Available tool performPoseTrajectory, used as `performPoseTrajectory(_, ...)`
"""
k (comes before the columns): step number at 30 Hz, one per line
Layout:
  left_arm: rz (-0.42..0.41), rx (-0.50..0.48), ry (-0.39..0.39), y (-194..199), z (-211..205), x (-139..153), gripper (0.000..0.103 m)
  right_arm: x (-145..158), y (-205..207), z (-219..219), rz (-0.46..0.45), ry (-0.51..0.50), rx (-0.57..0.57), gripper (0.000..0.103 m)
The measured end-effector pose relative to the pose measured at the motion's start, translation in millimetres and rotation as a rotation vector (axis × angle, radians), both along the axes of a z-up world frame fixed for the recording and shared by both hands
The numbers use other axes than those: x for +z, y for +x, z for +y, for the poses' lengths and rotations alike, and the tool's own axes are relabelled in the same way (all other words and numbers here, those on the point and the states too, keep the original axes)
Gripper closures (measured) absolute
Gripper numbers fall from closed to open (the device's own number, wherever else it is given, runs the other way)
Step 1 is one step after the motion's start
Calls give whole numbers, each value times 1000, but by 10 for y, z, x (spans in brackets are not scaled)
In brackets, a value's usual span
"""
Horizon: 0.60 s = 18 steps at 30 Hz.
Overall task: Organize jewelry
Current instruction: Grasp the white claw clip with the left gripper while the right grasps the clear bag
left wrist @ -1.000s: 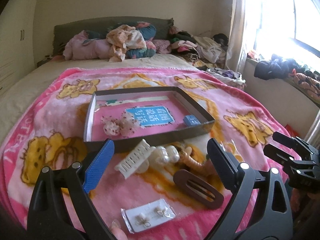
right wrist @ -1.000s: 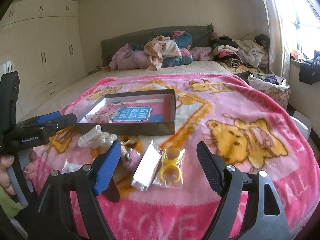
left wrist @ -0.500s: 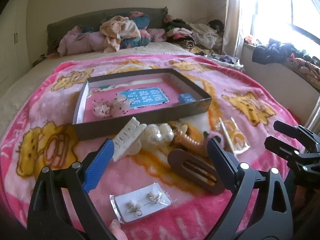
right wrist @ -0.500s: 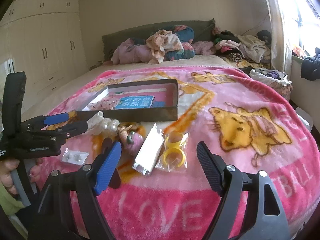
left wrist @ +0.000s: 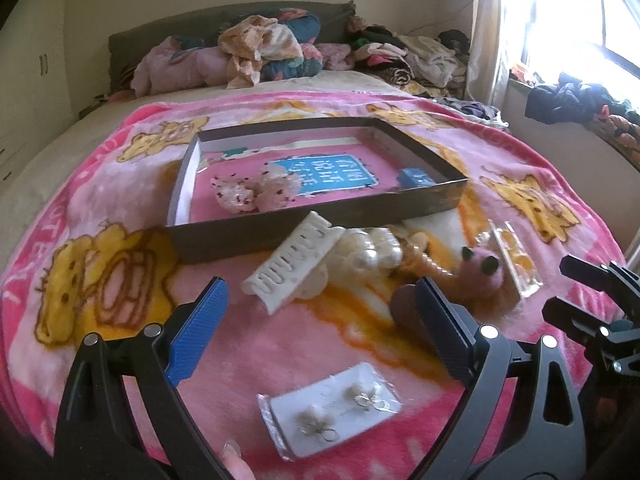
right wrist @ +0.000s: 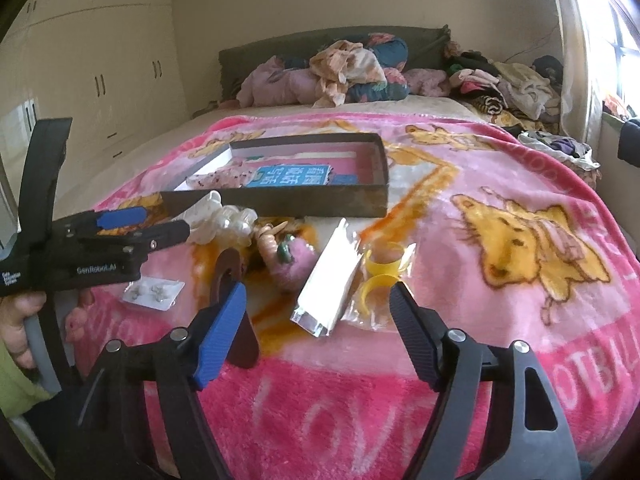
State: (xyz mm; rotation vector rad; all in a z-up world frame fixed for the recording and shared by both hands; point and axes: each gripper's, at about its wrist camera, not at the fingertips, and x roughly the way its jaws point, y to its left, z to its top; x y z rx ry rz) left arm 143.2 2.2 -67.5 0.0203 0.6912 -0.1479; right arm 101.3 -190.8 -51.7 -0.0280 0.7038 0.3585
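A shallow dark box (left wrist: 320, 227) (right wrist: 280, 200) lies on the pink blanket, with a fluffy pink hair piece (left wrist: 256, 194) inside. In front of it lie a white claw clip (left wrist: 292, 266), a pearl piece (left wrist: 376, 254), a pink pompom (left wrist: 480, 270), a brown oval clip (right wrist: 230, 268), a carded pair of earrings (left wrist: 332, 408) (right wrist: 154, 292) and bagged yellow rings (right wrist: 380, 272). My left gripper (left wrist: 320, 332) is open and empty, low over the earring card. My right gripper (right wrist: 316, 332) is open and empty, near the silver packet (right wrist: 328, 280).
The pink bear blanket (right wrist: 520, 280) covers the bed. Heaped clothes (left wrist: 260, 48) lie at the headboard and along the window side (left wrist: 580, 100). White wardrobes (right wrist: 100, 60) stand to the left. The right gripper shows at the right edge of the left wrist view (left wrist: 600, 312).
Both grippers have moved lower and closer to the loose jewelry; the earring card now sits nearer the left gripper's fingers. Both stay open and nothing was picked up.
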Motion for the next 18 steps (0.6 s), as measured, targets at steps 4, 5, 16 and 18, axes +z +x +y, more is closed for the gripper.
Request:
performPoseTrajectory(4, 7, 16, 1, 90, 80, -26, 21, -77, 68, 49, 28, 0, 13, 42)
performPoseTrajectory(5, 10, 17, 2, 115, 89, -33, 23, -95, 85, 58, 36, 3, 15, 44)
performPoseTrajectory(16, 61, 7, 21, 391, 126, -187, 38, -266, 264, 156, 82, -14, -1, 65)
performPoseTrajectory(18, 68, 4, 17, 410, 128, -209, 42, -276, 276, 138, 80, -17, -11, 74)
